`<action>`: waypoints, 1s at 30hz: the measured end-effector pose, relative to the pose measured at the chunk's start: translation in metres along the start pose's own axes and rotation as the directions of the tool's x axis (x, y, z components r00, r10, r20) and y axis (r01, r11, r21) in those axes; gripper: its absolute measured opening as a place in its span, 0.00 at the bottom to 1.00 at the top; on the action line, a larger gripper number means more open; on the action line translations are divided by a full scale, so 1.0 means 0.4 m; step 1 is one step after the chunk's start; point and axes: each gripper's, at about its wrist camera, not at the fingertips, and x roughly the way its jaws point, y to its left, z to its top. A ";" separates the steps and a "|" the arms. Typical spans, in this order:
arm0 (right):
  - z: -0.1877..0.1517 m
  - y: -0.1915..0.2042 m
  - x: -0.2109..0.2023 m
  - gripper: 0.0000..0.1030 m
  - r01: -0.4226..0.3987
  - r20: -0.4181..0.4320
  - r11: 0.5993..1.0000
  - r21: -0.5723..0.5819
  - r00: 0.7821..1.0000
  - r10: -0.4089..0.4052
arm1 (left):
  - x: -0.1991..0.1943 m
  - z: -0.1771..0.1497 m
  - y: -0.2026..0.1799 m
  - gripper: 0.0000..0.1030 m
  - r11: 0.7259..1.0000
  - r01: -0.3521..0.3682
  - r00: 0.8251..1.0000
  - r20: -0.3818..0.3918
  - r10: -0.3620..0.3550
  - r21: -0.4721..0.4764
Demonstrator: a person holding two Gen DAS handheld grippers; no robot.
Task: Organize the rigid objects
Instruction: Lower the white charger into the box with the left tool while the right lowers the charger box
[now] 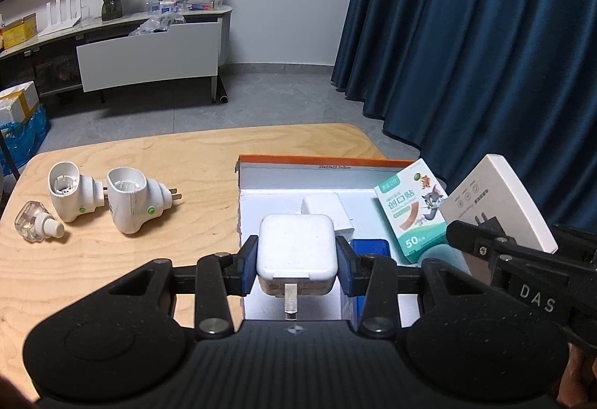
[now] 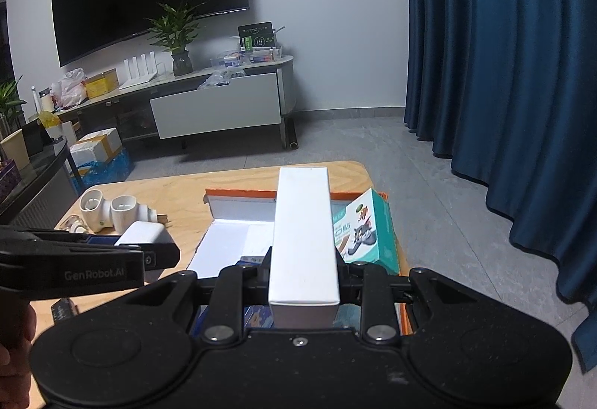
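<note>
Two handheld black grippers work over a wooden table in a room with a blue curtain. The left gripper is clenched on a white charger, blue pads pressing its two sides, its metal plug prong pointing back at the camera. The charger hangs over the near left edge of an open box with an orange rim and white inside. The right gripper is clamped on a long white carton, held above the same box and pointing away from the camera. Inside the box, a teal plaster pack with a cartoon cat leans at the right, with a blue item and white pieces beside it. On the table left of the box lie two white plug-in heaters side by side, and a clear bottle with a white cap, near the left edge
</note>
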 end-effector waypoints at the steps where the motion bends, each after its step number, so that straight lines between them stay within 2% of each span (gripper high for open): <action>1: 0.003 -0.002 0.008 0.31 0.000 -0.001 1.000 0.001 1.000 0.000 | 0.004 0.003 0.001 0.41 1.000 -0.003 1.000 0.000 0.003 0.000; 30: 0.042 -0.021 0.166 0.31 -0.019 -0.047 1.000 0.008 0.999 0.019 | 0.123 0.040 0.020 0.41 0.999 -0.025 0.999 -0.049 0.024 -0.022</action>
